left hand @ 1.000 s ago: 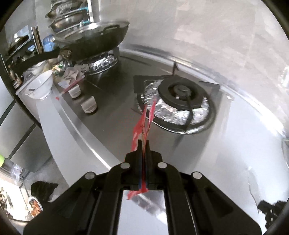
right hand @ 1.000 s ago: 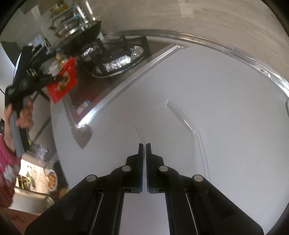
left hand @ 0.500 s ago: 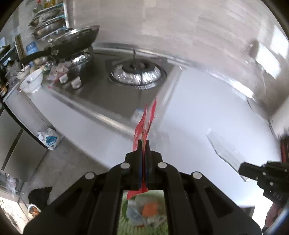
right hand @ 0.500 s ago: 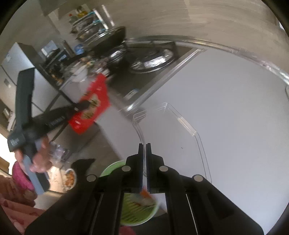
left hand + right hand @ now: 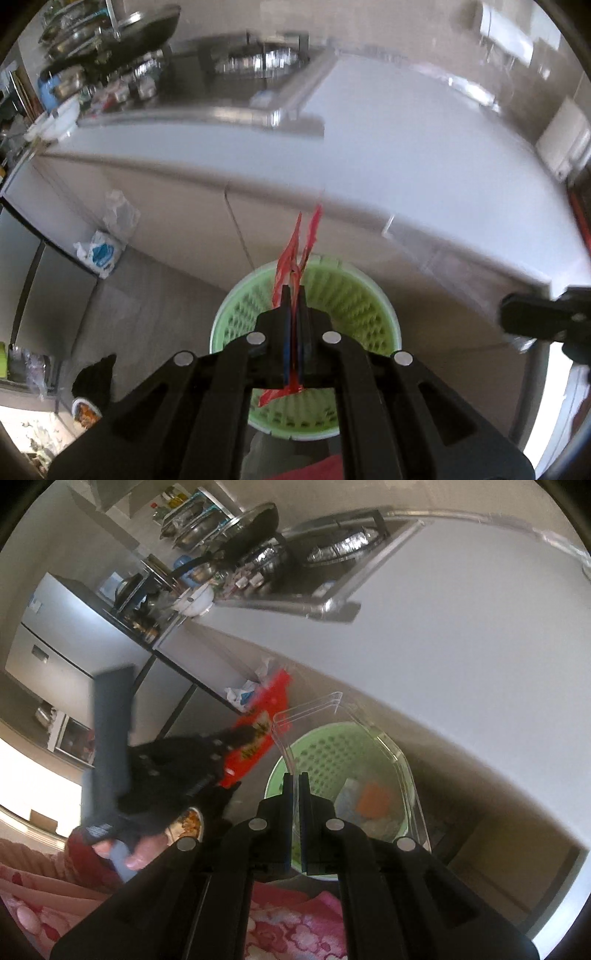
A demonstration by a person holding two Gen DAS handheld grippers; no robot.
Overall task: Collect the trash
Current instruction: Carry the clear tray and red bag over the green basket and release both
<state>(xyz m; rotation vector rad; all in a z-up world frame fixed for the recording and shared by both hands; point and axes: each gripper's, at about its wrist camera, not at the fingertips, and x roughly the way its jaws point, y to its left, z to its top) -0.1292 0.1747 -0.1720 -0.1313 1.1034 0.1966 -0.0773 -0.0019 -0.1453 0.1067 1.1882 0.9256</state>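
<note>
My left gripper [image 5: 293, 291] is shut on a thin red wrapper [image 5: 295, 251], seen edge-on and sticking out past the fingertips. It hangs right above a round green perforated bin [image 5: 384, 306] on the floor by the white cabinet. My right gripper [image 5: 294, 777] is shut on a clear plastic tray [image 5: 314, 709], which stretches forward over the same green bin [image 5: 271, 779]. Orange and pale scraps [image 5: 373, 797] lie inside the bin. In the right wrist view the left gripper [image 5: 240, 734] holds the red wrapper [image 5: 266, 716] just left of the bin. The right gripper [image 5: 509, 317] shows at the right edge of the left wrist view.
A white counter [image 5: 406, 147] with a steel gas stove [image 5: 258, 59] and a black pan [image 5: 251, 524] runs above the bin. A white-and-blue plastic bag [image 5: 99, 251] and a dish of food [image 5: 85, 410] lie on the floor to the left. Pink clothing [image 5: 288, 923] is just below the grippers.
Both grippers have swung from above the counter and stove, past the counter's edge, to above the green bin on the floor. Each still grips its item.
</note>
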